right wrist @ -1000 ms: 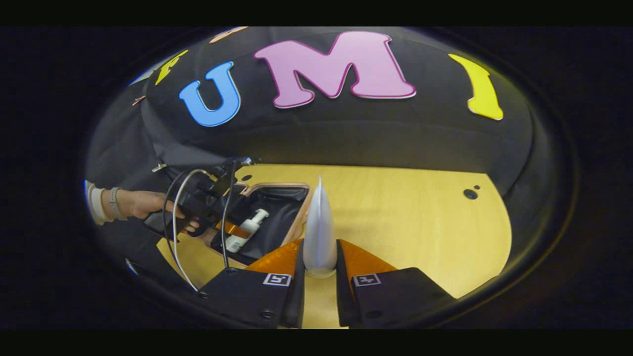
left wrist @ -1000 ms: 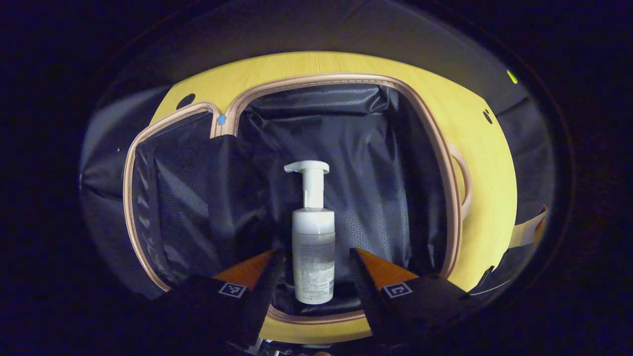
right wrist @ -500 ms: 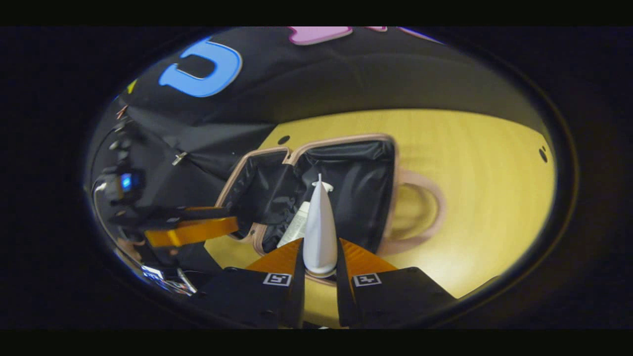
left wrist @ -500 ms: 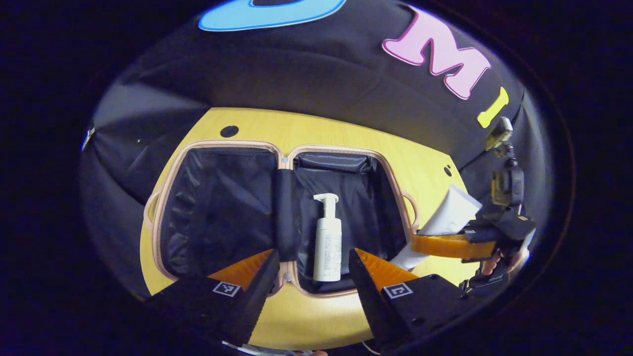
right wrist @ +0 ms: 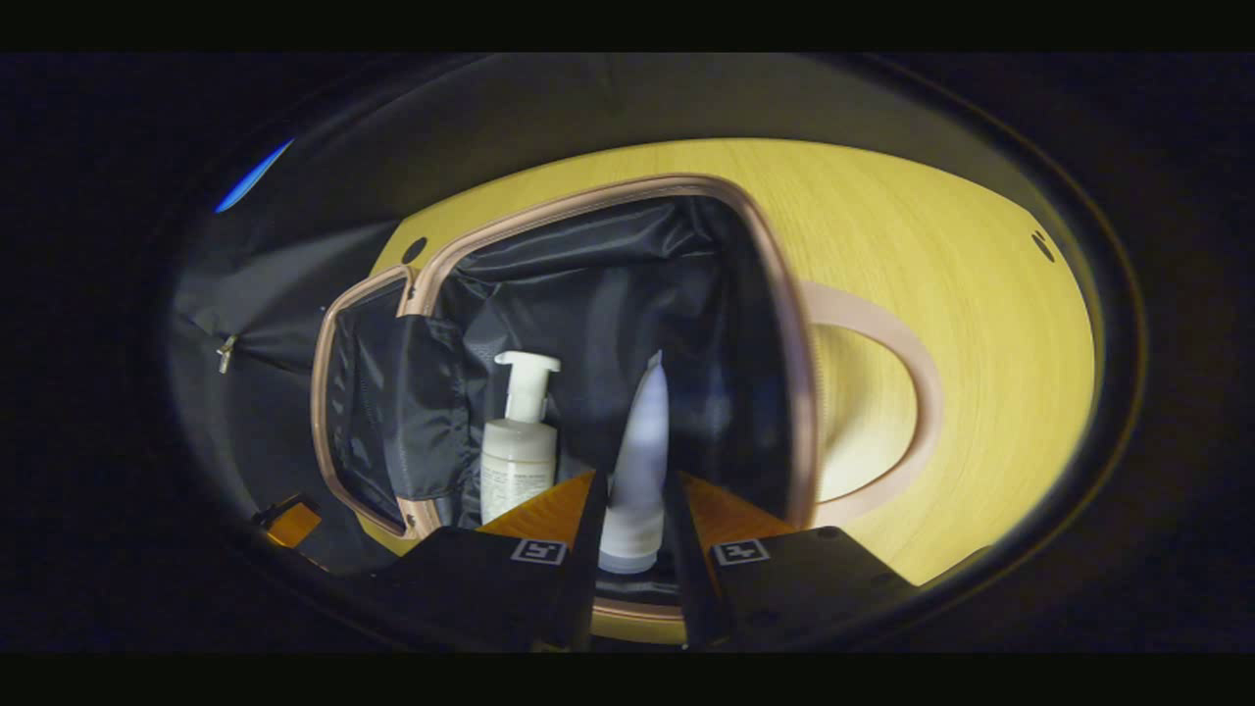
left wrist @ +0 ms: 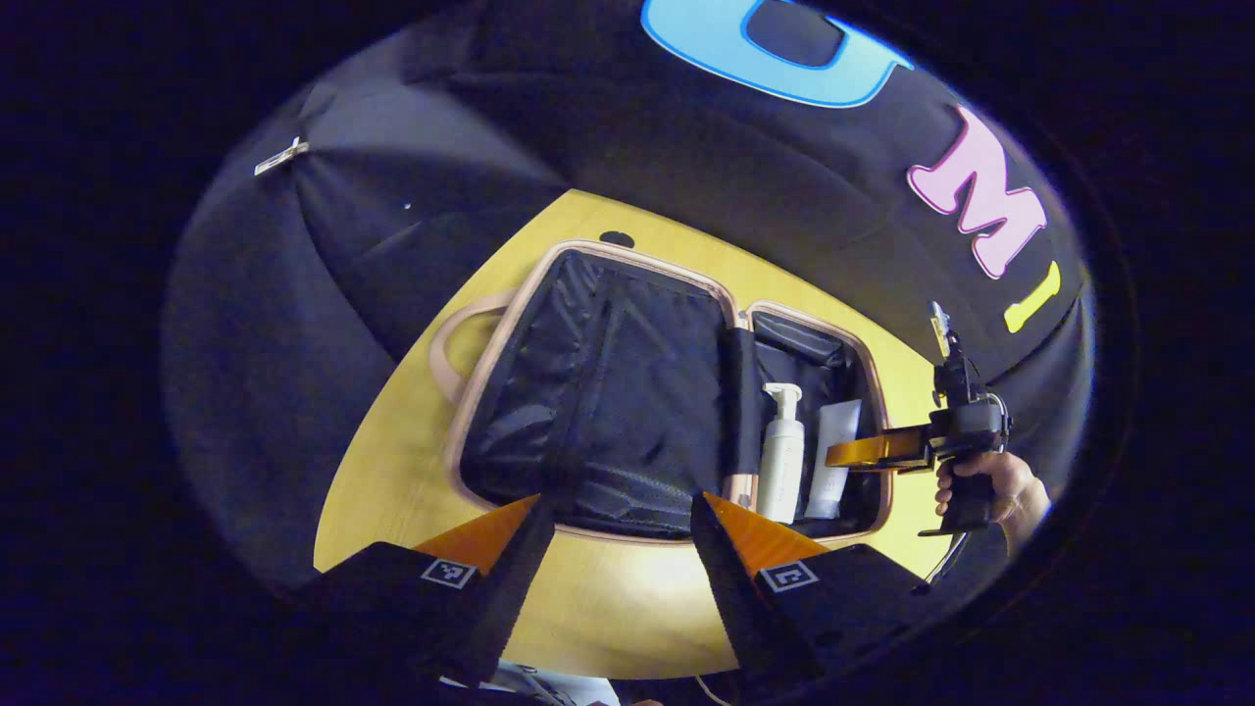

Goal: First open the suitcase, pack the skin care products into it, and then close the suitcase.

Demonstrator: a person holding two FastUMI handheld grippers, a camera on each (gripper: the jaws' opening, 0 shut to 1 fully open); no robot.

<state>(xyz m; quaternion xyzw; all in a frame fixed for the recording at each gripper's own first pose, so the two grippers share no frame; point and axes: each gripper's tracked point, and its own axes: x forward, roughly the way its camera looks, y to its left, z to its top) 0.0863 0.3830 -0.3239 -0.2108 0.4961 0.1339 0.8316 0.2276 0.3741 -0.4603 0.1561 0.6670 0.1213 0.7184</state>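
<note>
Lying open on the yellow surface [left wrist: 608,598], the suitcase [left wrist: 627,412] is seen with a pump bottle [left wrist: 781,453] in its right-hand half. A tube [right wrist: 635,471] is clamped between the fingers of the right gripper [right wrist: 632,534] (just beside the bottle, inside that half). The left gripper [left wrist: 613,534] is held wide apart and empty.

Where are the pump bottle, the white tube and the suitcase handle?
pump bottle [right wrist: 518,461]: right gripper view, on its white body.
white tube [right wrist: 639,461]: right gripper view, on its middle, above the fingers.
suitcase handle [right wrist: 907,368]: right gripper view, on the outer curve of the loop.
</note>
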